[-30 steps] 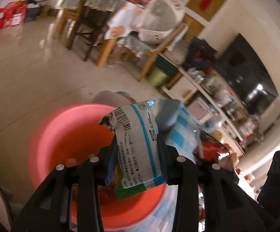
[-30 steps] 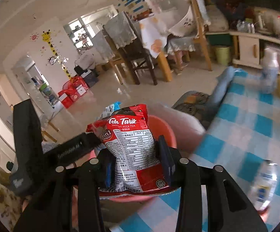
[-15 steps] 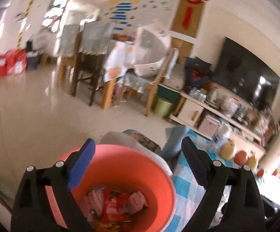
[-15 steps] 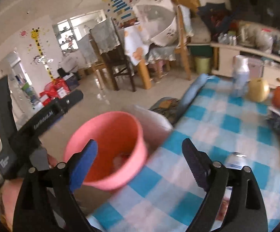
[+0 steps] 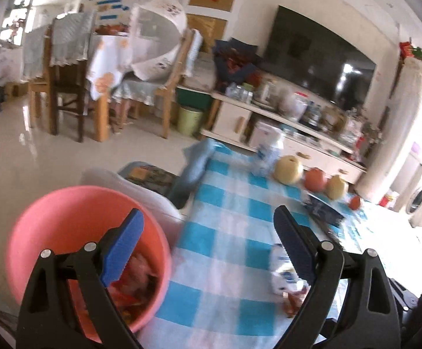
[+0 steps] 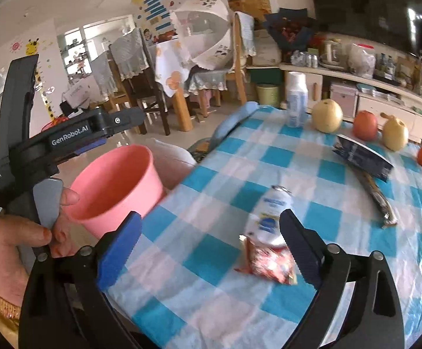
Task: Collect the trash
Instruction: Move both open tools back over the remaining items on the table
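With both jaws spread wide and empty, I judged the red wrapper (image 6: 266,263) next: it lay on the counter (image 6: 313,174) just ahead of my right hand-held gripper (image 6: 209,248), touching a toppled bottle (image 6: 270,213). I meant to close low on the wrapper alone, while my left hand-held gripper (image 5: 208,244) hung beside the pink bin (image 5: 62,218).

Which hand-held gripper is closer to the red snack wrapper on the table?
Right hand-held gripper: the red snack wrapper lies between its fingers. Left hand-held gripper is over by the pink bin.
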Demonstrator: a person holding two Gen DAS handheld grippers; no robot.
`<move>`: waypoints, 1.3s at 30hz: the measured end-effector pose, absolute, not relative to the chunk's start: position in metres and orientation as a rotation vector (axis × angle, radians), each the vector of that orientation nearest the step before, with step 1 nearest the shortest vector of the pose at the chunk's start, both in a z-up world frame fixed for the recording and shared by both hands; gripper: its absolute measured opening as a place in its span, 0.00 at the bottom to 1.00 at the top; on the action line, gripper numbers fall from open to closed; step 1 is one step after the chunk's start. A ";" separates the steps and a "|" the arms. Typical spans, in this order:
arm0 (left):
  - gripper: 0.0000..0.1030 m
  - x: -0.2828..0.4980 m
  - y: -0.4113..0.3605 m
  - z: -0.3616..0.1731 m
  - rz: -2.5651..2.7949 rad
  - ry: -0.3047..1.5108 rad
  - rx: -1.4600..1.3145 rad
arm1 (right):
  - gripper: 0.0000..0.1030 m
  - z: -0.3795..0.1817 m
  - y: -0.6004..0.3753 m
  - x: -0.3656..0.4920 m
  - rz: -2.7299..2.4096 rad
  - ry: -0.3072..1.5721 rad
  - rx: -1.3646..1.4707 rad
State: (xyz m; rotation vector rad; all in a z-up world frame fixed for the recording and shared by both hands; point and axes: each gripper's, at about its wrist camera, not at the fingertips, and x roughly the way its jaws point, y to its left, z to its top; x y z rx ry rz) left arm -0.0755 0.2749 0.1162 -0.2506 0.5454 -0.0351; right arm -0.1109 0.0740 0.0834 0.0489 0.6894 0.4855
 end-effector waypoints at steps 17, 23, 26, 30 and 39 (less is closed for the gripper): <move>0.89 -0.060 0.197 0.103 -0.127 0.591 -0.103 | 0.92 0.074 -0.011 -0.113 0.396 0.689 0.148; 0.89 -0.053 0.182 0.098 -0.139 0.618 -0.092 | 0.92 0.071 -0.035 -0.114 0.361 0.684 0.143; 0.89 -0.051 0.173 0.094 -0.152 0.638 -0.080 | 0.92 0.068 -0.050 -0.111 0.344 0.691 0.154; 0.89 -0.047 0.159 0.089 -0.179 0.668 -0.065 | 0.92 0.062 -0.066 -0.107 0.324 0.714 0.170; 0.89 -0.036 0.135 0.064 -0.251 0.797 -0.068 | 0.92 0.042 -0.093 -0.089 0.275 0.768 0.146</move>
